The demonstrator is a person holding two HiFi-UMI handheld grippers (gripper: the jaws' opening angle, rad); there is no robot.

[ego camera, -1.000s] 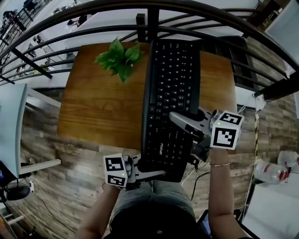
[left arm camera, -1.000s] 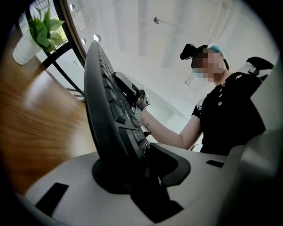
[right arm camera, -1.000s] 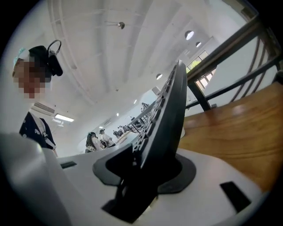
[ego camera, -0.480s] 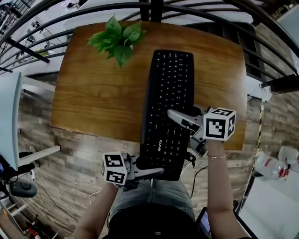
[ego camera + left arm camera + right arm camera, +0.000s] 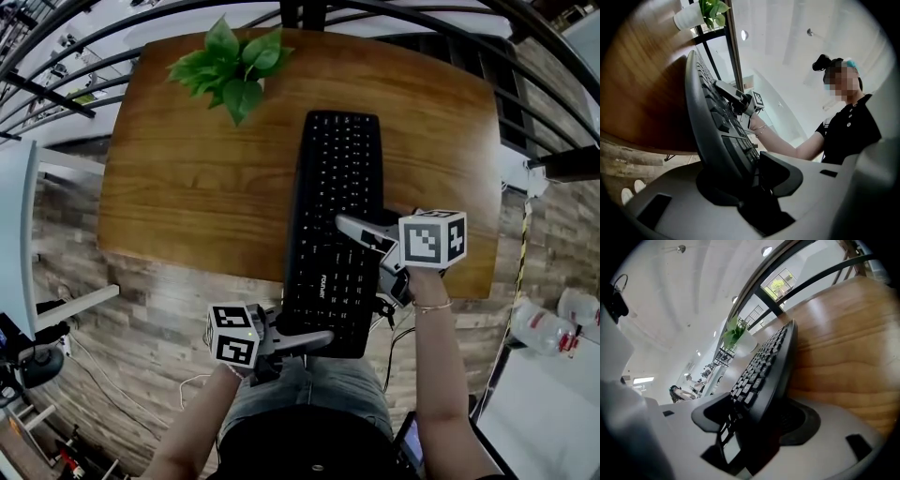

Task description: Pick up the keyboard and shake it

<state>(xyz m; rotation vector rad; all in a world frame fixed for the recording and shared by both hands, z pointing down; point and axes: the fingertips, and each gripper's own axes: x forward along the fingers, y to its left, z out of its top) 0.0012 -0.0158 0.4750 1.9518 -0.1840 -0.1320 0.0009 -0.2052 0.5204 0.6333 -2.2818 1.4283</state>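
The black keyboard (image 5: 337, 187) lies lengthwise on the wooden table (image 5: 187, 187), its near end hanging past the table's front edge. My left gripper (image 5: 309, 339) is shut on that near end; in the left gripper view the keyboard (image 5: 708, 117) is clamped edge-on between the jaws of the left gripper (image 5: 745, 173). My right gripper (image 5: 361, 248) straddles the keyboard's right edge. Its jaws are opening, with the keyboard (image 5: 768, 366) between them in the right gripper (image 5: 754, 413), the upper pad lifted off the keys.
A potted green plant (image 5: 230, 66) stands at the table's far left corner. A dark metal railing (image 5: 422, 19) curves behind the table. A plastic bottle (image 5: 539, 333) lies on the floor at the right. The person's legs are under the keyboard's near end.
The keyboard has come down from a raised position and now rests along the table. The right gripper's jaws have spread apart on its edge. The left gripper keeps its hold.
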